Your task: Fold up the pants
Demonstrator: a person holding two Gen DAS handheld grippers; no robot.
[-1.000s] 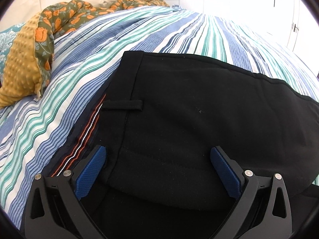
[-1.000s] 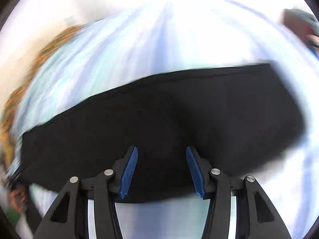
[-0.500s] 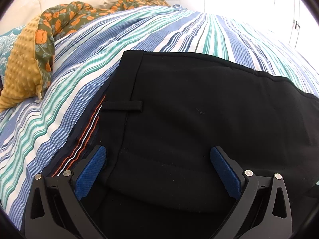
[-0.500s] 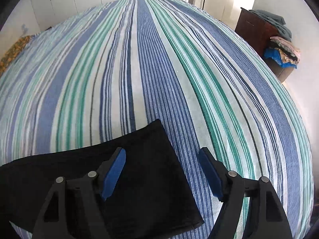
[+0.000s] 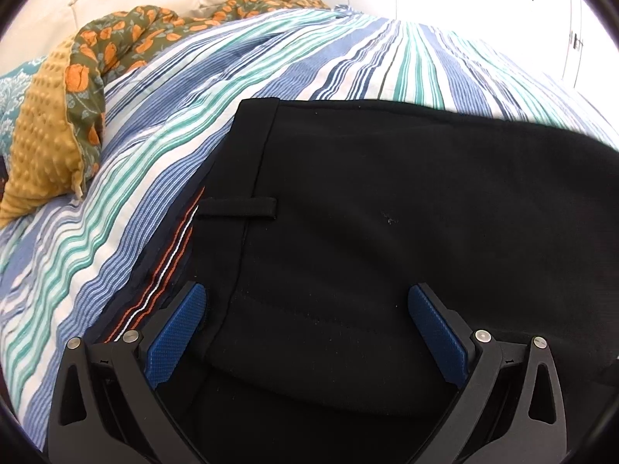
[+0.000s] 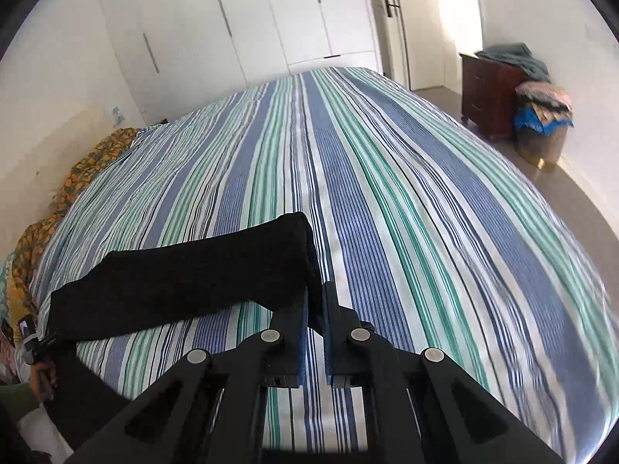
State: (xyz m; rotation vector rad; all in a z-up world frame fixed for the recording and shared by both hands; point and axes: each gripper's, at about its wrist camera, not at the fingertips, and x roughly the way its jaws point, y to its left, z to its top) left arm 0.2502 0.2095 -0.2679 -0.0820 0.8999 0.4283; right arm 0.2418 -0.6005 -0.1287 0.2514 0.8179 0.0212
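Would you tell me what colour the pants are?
The pants are plain black, clearest in the left wrist view.

Matt black cloth pants; ribbed striped bedspread.

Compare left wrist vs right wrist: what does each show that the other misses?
Left wrist only: the waistband end of the black pants with a belt loop, a mustard dotted pillow, and the left tongs open over the fabric.

Right wrist only: the leg end, lifted off the bed and pinched in the shut right tongs, plus white closet doors and a dark dresser.

Both: the pants, the striped bedspread and the floral blanket.
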